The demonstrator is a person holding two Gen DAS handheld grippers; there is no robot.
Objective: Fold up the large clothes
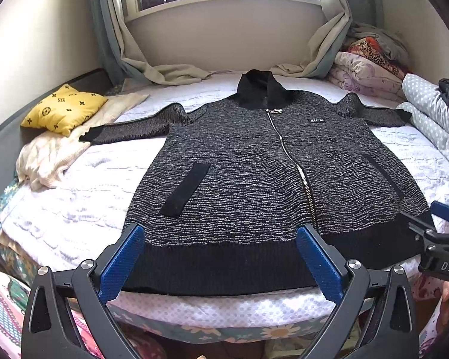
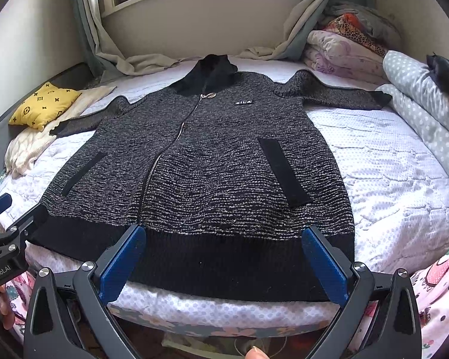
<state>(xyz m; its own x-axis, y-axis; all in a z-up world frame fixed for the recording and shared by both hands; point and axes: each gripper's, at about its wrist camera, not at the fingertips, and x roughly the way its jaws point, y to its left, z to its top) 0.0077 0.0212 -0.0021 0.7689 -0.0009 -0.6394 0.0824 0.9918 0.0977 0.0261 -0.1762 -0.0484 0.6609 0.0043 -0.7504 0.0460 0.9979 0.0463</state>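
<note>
Left wrist view: the left gripper has its blue-padded jaws spread wide, holding nothing, over the black ribbed hem of a long grey-and-black marled knit zip coat lying flat on the white quilted bed. The right gripper is likewise wide and empty at the hem; its body reads "DAS". The other's reads "GenRobot.AI". The coat's small chest label is unreadable.
</note>
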